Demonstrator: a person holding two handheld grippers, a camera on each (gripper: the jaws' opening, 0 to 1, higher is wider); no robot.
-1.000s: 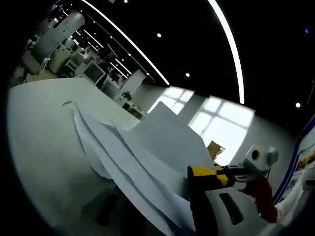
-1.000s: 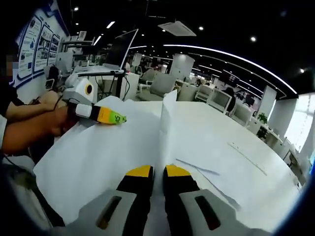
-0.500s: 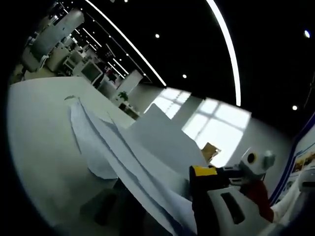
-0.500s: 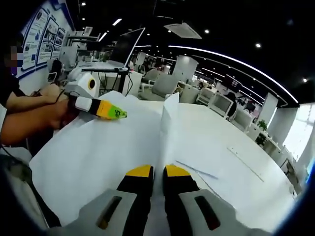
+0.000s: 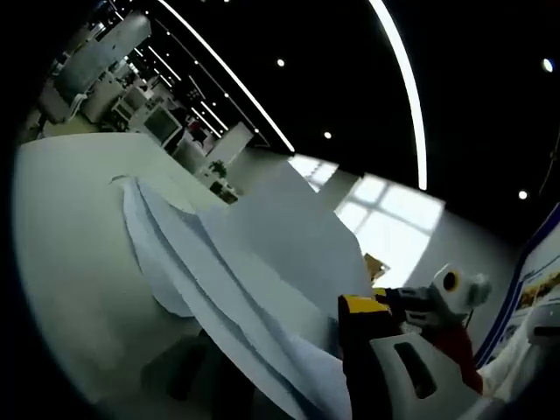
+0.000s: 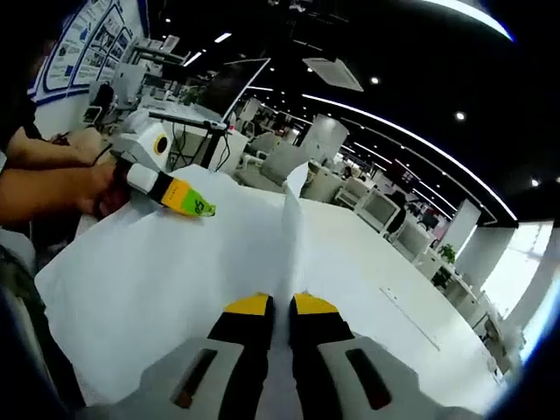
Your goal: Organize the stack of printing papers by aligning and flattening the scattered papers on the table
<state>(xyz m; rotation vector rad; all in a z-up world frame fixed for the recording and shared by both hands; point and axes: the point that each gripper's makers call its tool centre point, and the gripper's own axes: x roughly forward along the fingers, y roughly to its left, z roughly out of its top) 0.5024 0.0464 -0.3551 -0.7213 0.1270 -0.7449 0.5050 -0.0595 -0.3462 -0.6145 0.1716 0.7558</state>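
Between the right gripper's [image 6: 280,308] closed jaws, the papers [image 6: 289,227] stand pinched on edge, now tipped higher off the table [image 6: 385,262]. Opposite, the left gripper [image 6: 199,207] holds their far side, its jaw state unclear; alignment remains unfinished.

Behind the desk we see office chairs [image 6: 289,162] and monitors [image 6: 382,208] in rows, with a white column [image 6: 325,137] among them and posters [image 6: 80,45] on the wall at one side. We also see long ceiling light strips [image 5: 404,83], small round spotlights [image 5: 280,63] and bright windows [image 5: 385,223] at the far wall.
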